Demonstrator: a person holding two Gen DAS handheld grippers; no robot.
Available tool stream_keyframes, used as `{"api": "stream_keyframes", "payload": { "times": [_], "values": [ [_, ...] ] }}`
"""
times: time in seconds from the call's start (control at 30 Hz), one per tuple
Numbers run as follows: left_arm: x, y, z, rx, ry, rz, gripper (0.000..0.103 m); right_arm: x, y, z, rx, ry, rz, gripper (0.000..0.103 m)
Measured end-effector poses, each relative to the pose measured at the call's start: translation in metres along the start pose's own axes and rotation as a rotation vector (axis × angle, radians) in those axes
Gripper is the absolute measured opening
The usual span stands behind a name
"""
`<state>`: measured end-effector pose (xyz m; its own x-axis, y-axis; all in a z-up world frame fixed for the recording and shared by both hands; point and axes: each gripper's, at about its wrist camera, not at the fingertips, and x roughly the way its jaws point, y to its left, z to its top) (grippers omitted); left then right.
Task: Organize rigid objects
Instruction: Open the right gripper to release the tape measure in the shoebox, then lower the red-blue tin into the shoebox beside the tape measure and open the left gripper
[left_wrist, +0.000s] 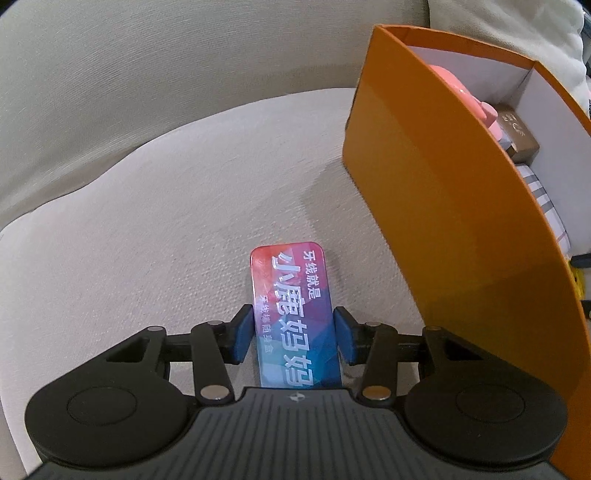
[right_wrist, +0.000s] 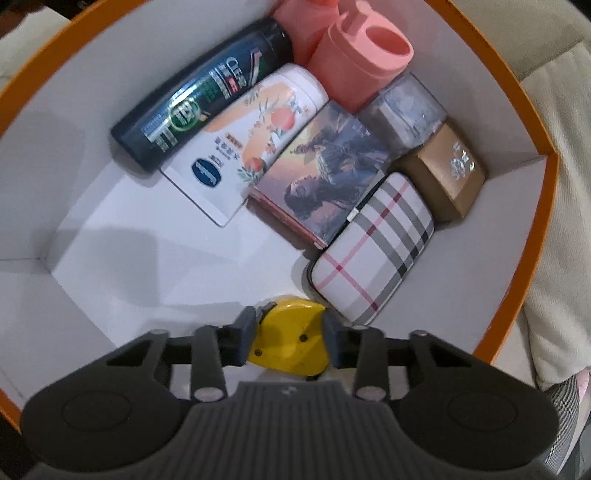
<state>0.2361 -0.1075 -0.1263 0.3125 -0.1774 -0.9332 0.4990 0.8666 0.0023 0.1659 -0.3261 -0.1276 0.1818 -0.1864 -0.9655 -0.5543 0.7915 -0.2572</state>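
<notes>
A flat pink-to-blue tin with white lettering (left_wrist: 291, 280) lies on the beige sofa cushion (left_wrist: 166, 221), just left of the orange box (left_wrist: 443, 184). My left gripper (left_wrist: 293, 314) points down over the tin, its blue pads (left_wrist: 243, 332) against the tin's two long sides, shut on it. Seen from the right wrist, my right gripper (right_wrist: 290, 317) is inside the box and shut on a yellow tape measure (right_wrist: 291, 343), low over the white floor (right_wrist: 166, 266) near the front wall.
The box holds a dark shampoo bottle (right_wrist: 199, 96), a white peach-print tube (right_wrist: 251, 136), a pink cup (right_wrist: 362, 59), a picture-covered box (right_wrist: 325, 166), a plaid case (right_wrist: 373, 243), a brown carton (right_wrist: 443, 173) and a grey carton (right_wrist: 402, 107). Its left half shows bare floor. Sofa cushions surround it.
</notes>
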Motion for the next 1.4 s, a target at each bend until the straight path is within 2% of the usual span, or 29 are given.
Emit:
{"api": "stream_keyframes", "payload": {
  "times": [0.17, 0.3, 0.43, 0.53, 0.77, 0.87, 0.97, 1.1, 1.23, 1.4],
  "values": [
    [-0.006, 0.001, -0.009, -0.019, -0.008, 0.031, 0.052, 0.003, 0.0, -0.005, 0.034, -0.013, -0.021, 0.037],
    [-0.021, -0.002, -0.015, -0.016, -0.028, 0.016, 0.052, -0.012, -0.002, -0.014, 0.068, -0.066, -0.007, 0.037],
    [-0.051, 0.009, -0.024, -0.006, -0.067, -0.014, 0.052, -0.032, -0.002, -0.017, 0.129, -0.128, 0.026, 0.037],
    [-0.083, 0.001, -0.026, 0.035, -0.119, -0.033, 0.052, -0.054, -0.006, -0.02, 0.194, -0.182, 0.074, 0.037],
    [-0.161, -0.049, -0.016, 0.249, -0.263, -0.096, 0.052, -0.085, -0.01, -0.027, 0.275, -0.276, 0.158, 0.038],
    [-0.18, -0.078, -0.01, 0.361, -0.296, -0.13, 0.052, -0.083, -0.015, -0.032, 0.302, -0.31, 0.163, 0.039],
    [-0.186, -0.111, -0.005, 0.488, -0.307, -0.156, 0.052, -0.079, -0.027, -0.04, 0.357, -0.347, 0.21, 0.039],
    [-0.173, -0.153, -0.001, 0.652, -0.298, -0.178, 0.052, -0.084, -0.039, -0.053, 0.433, -0.362, 0.255, 0.039],
    [-0.138, -0.183, -0.002, 0.797, -0.245, -0.191, 0.052, -0.082, -0.047, -0.063, 0.464, -0.366, 0.257, 0.039],
    [-0.091, -0.197, -0.003, 0.97, -0.143, -0.192, 0.052, -0.074, -0.054, -0.068, 0.468, -0.365, 0.268, 0.039]
  ]
}}
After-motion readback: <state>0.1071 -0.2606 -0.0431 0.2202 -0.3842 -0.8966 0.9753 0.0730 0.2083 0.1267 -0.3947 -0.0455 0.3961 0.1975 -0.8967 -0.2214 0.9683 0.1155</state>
